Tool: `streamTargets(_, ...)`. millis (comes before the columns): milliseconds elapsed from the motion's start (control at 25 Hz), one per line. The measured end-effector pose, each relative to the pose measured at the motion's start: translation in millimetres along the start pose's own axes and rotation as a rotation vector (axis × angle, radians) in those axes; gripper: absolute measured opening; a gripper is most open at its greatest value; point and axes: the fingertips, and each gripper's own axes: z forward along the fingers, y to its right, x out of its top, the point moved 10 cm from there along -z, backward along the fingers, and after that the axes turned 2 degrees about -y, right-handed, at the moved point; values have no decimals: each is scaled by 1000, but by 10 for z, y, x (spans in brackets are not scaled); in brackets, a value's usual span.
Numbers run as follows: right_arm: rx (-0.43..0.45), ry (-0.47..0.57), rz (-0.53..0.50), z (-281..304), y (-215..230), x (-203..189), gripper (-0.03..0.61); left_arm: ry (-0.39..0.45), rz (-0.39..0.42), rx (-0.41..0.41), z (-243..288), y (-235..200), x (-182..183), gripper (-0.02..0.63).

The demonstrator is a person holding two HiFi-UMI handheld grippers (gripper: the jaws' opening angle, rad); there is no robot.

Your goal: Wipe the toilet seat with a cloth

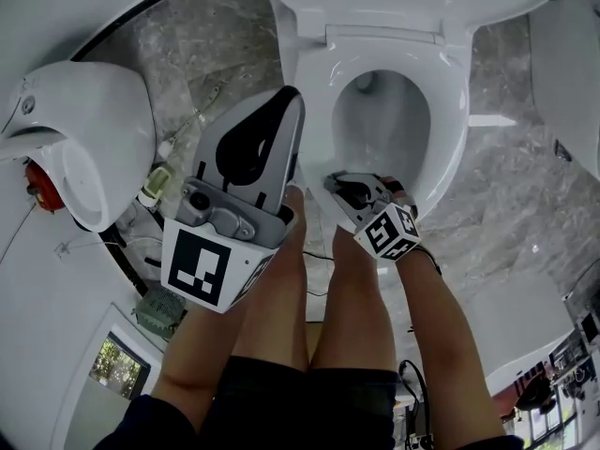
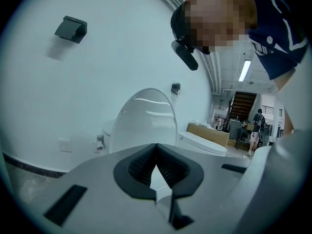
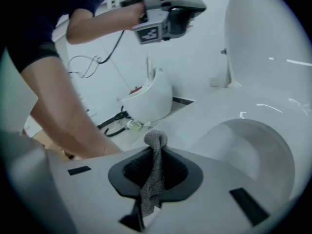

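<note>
One cloth, likely limp and light — your right gripper pinches its bunched top, frame centre; left gripper clenched, empty.

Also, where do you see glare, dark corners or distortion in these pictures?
Right gripper view: glare streaks on the raised toilet lid, the grey cloth sharp. Left gripper view: dark corners, a ceiling light blown out. Head view: fisheye curves the edge of the marble floor.
</note>
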Motion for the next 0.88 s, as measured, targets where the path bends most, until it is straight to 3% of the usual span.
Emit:
streamTargets(240, -202, 67, 169, 216, 638, 267, 55, -15, -8, 16, -62, -53, -49, 14)
streamTargets(360, -243, 58, 209, 242, 819, 379, 55, -21, -7, 18, -76, -80, -63, 14)
streamTargets(520, -150, 58, 120, 197, 552, 378, 55, -13, -9, 25, -69, -118, -38, 14)
streamTargets(720, 79, 12, -118, 174, -49, 328, 55, -6, -7, 26, -53, -172, 25, 14)
streamTargets(880, 77, 18, -168, 224, -154, 335, 55, -7, -9, 34, -66, -226, 34, 14)
